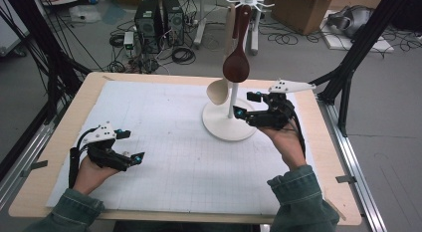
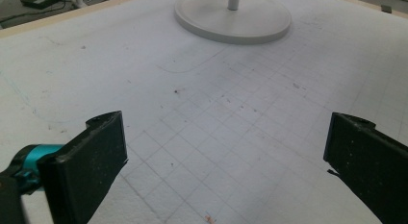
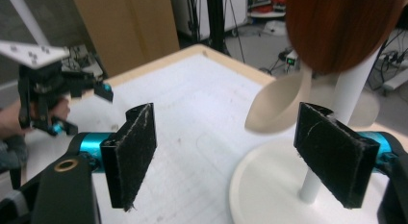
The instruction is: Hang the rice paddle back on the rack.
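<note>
At the stand's round base [image 1: 221,128], the right gripper [image 1: 247,104] hovered with jaws parted and empty; the brown spoon [image 1: 236,65] hung at its twelve o'clock. The left gripper [image 1: 130,146], open too, rested at eight o'clock.

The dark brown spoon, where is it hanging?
In the high view, the dark brown spoon hangs on the white stand, above the pale spoon, near the right tongs.
</note>
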Tool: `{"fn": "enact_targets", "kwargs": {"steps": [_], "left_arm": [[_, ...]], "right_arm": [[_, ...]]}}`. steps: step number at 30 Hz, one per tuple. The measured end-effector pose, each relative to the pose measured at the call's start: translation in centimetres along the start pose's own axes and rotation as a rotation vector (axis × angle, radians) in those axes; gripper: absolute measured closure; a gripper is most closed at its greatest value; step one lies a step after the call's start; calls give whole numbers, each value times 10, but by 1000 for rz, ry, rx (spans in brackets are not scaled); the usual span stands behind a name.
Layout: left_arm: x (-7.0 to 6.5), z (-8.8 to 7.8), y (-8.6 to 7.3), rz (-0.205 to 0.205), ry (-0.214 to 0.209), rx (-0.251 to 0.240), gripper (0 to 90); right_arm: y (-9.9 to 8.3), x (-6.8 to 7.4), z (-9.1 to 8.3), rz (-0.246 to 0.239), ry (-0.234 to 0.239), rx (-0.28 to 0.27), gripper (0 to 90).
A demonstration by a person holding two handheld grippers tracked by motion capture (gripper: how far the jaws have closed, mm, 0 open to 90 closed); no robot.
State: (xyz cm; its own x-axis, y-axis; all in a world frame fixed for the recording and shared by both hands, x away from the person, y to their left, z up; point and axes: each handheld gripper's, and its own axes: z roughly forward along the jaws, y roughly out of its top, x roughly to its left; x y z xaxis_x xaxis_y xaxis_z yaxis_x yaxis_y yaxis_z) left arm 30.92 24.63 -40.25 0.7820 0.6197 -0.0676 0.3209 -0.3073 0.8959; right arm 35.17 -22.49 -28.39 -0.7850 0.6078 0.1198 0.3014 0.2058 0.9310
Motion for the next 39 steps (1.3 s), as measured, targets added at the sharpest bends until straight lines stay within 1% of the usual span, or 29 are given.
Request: {"fn": "enact_targets", "kwargs": {"steps": [2, 5, 9, 12, 15, 18, 23, 24, 25, 27, 29, 30, 31, 32, 34, 38, 39], "left_arm": [[0, 0, 0, 0, 2, -2, 17], [0, 0, 0, 0, 2, 0, 17], [0, 0, 0, -3, 2, 2, 17], [1, 0, -1, -3, 2, 2, 17], [0, 0, -1, -3, 1, 3, 17], [0, 0, -1, -4, 2, 4, 17], [1, 0, -1, -8, 0, 3, 17], [1, 0, -2, -8, 0, 3, 17], [1, 0, -2, -6, 0, 5, 17], [1, -1, -2, -7, -1, 5, 17], [1, -1, -2, -11, -1, 2, 17], [1, -1, -2, -11, -1, 1, 17], [1, -1, -2, -9, 0, 3, 17], [1, -1, -2, -9, 0, 4, 17], [1, -1, -2, -10, -3, 5, 17], [1, -1, -3, -7, -4, 7, 17], [1, -1, -3, -12, -4, 6, 17]], "right_arm": [[-8, 1, 2, 3, -1, 13, 201], [-19, 2, 4, 28, -13, 21, 160], [-35, 0, 5, 48, -28, 38, 156], [-45, -2, 5, 61, -35, 39, 139], [-54, -2, 6, 74, -45, 52, 116], [-62, -2, 7, 74, -28, 54, 113], [-75, -1, 9, 79, -35, 69, 101], [-76, -1, 10, 83, -37, 82, 98], [-78, -1, 10, 76, -40, 85, 98], [-82, 1, 10, 77, -37, 77, 98], [-87, 1, 10, 75, -45, 83, 95], [-89, 2, 10, 79, -51, 90, 73], [-92, 1, 10, 77, -59, 93, 19], [-96, 1, 11, 77, -73, 100, 6], [-100, 2, 11, 82, -65, 97, 6], [-108, 3, 10, 79, -76, 98, 6], [-110, 4, 9, 81, -83, 99, 6]]}}
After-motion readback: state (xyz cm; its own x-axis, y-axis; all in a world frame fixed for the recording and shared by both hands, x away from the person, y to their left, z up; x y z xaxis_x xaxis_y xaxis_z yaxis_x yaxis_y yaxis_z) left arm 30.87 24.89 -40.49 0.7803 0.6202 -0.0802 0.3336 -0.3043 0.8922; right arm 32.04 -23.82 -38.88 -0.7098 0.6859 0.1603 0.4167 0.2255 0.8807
